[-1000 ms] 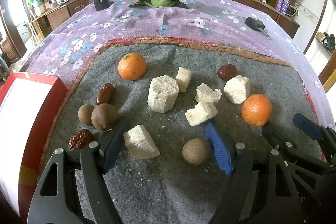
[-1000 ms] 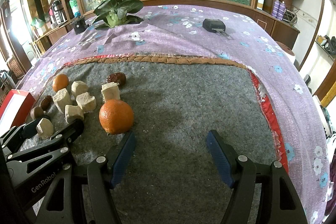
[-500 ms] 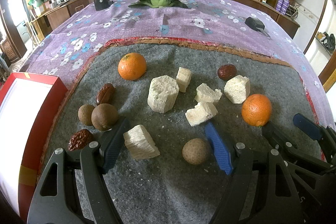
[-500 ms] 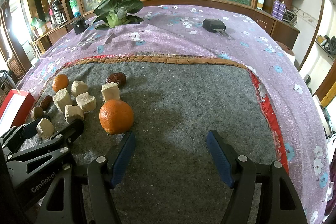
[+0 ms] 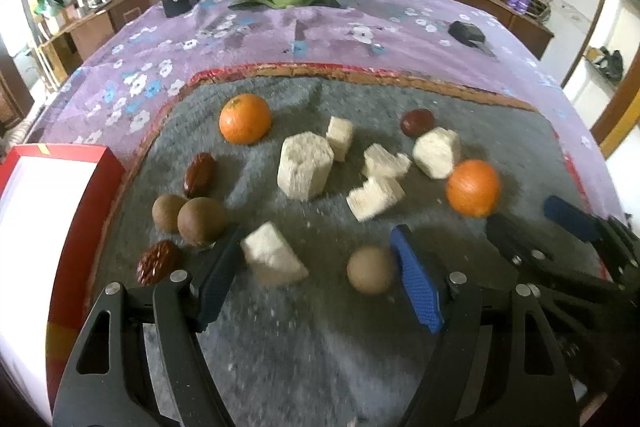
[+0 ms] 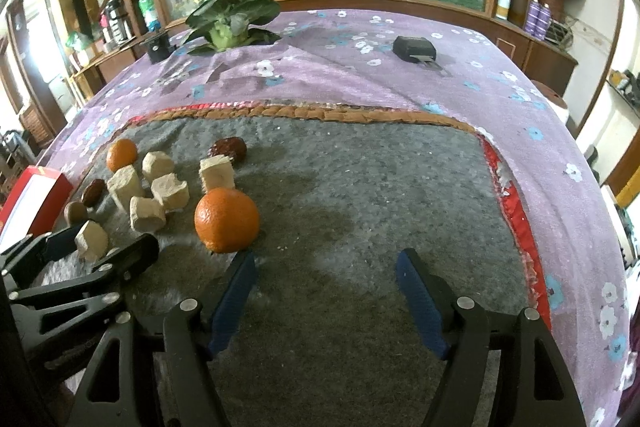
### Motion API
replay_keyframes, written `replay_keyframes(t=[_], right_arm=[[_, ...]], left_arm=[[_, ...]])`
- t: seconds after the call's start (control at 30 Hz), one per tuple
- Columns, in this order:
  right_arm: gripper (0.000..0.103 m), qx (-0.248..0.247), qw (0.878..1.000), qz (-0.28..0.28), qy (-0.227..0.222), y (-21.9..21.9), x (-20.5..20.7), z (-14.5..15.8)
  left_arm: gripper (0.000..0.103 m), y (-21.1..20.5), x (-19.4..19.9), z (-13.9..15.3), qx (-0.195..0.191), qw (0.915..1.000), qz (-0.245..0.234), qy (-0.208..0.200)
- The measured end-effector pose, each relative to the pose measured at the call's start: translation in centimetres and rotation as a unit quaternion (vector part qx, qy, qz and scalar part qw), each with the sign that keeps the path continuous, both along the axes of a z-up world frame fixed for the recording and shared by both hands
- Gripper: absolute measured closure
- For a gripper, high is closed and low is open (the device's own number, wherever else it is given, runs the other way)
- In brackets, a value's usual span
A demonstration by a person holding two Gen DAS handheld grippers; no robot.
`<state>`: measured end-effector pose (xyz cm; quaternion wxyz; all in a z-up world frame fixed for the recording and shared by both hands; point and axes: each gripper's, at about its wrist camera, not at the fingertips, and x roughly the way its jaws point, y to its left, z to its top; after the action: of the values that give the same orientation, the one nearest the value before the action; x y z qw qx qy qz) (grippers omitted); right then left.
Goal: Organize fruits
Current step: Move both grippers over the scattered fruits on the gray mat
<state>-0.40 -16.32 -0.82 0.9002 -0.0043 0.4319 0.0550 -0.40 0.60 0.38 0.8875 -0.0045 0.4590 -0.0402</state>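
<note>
On the grey felt mat [image 5: 304,339] lie two oranges [image 5: 245,119] [image 5: 473,187], several pale sugarcane chunks [image 5: 305,170], dark red dates [image 5: 199,174] and round brown longans [image 5: 202,220]. My left gripper [image 5: 316,267] is open, low over the mat, with a cane chunk [image 5: 273,259] and a longan [image 5: 370,269] between its fingers, neither one held. My right gripper [image 6: 326,283] is open and empty over bare mat, just right of the near orange [image 6: 226,213]. It also shows in the left wrist view [image 5: 532,227], at the right.
A red box with a white inside [image 5: 44,211] stands at the mat's left edge. On the purple flowered cloth [image 6: 360,83] behind are a green leafy plant [image 6: 230,21], a small black box [image 6: 159,47] and a black device [image 6: 414,49].
The left wrist view has shifted slightly and turned blurred, so the left gripper is moving a little. The right gripper and the fruits have not moved.
</note>
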Motion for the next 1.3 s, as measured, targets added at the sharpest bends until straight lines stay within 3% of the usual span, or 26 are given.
replay_keyframes(t=[0.33, 0.6, 0.9, 1.17, 1.3], right_arm=[[0.03, -0.003, 1.0, -0.003, 0.01, -0.7, -1.1, 0.8], [0.031, 0.01, 1.0, -0.003, -0.027, -2.4, -3.1, 4.0], [0.031, 0.031, 0.997, 0.064, -0.031, 0.1, -4.2, 4.6], [0.031, 0.031, 0.996, 0.08, -0.027, 1.1, -4.0, 4.2], [0.031, 0.03, 0.996, 0.082, -0.025, 1.0, -3.9, 4.1]], left_arm=[[0.027, 1.5, -2.3, 1.5, -0.007, 0.9999, -0.002, -0.009], [0.027, 4.6, -4.6, 4.1, 0.021, 0.9988, -0.003, -0.044], [0.027, 5.9, -5.4, 3.9, -0.017, 0.9988, -0.044, -0.012], [0.027, 7.1, -4.7, 3.6, -0.019, 0.9991, -0.036, -0.012], [0.027, 6.8, -4.1, 3.0, -0.005, 0.9981, -0.061, -0.009]])
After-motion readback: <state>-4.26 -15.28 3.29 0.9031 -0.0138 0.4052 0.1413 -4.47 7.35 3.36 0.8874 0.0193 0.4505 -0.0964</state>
